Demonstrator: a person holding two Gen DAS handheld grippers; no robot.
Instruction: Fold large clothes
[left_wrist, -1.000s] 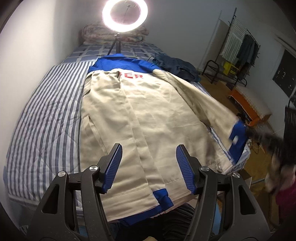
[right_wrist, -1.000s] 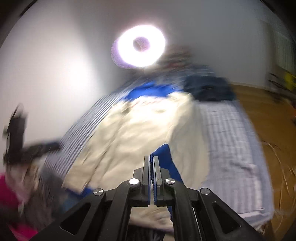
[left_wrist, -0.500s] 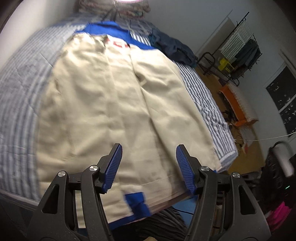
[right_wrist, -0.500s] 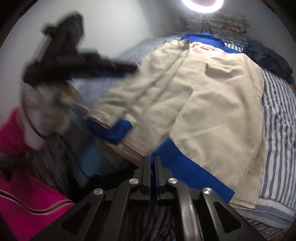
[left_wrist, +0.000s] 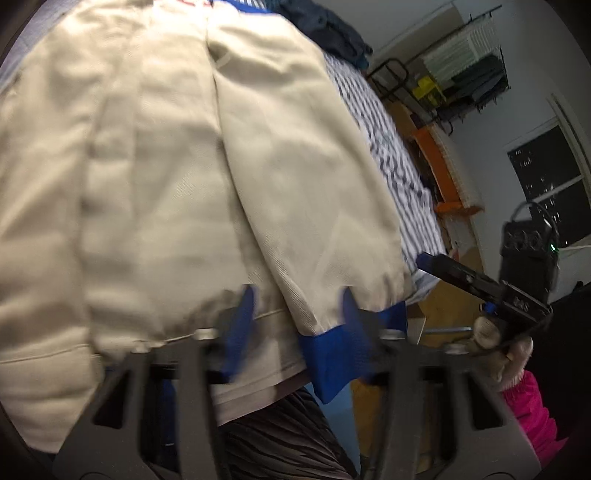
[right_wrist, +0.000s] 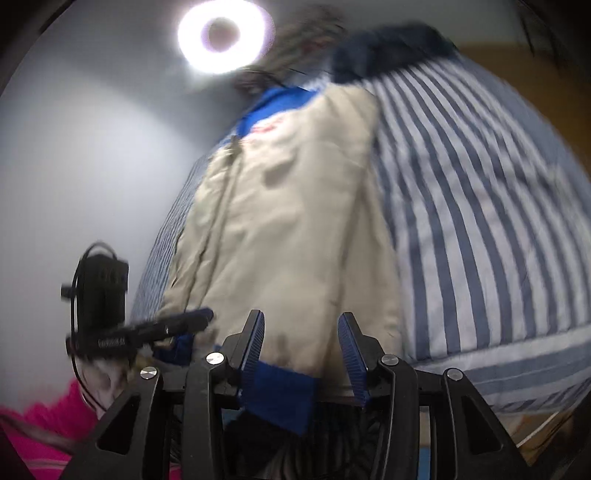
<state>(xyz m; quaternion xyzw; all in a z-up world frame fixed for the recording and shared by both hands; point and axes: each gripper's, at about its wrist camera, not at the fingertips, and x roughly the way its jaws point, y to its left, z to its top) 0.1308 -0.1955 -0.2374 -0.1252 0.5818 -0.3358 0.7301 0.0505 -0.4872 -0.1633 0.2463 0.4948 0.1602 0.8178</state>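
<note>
both grippers dropped to jacket (left_wrist: 184, 166) hem; left gripper (left_wrist: 295, 325) closing, right gripper (right_wrist: 301, 347) opening, nothing pinched.

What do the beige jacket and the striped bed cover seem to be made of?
Beige jacket: apparently a woven, matte cloth such as cotton twill; it creases softly, with smooth blue cuffs. Striped bed cover: seemingly a soft, matte, padded textile; it bulges gently. Blur leaves both uncertain.

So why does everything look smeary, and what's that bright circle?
Left wrist view: motion blur smears the beige jacket and the left gripper, whose jaws are closing. Right wrist view: also blurred; the circle is a ring light, glaring white; the fisheye lens bulges the striped bedding.
</note>
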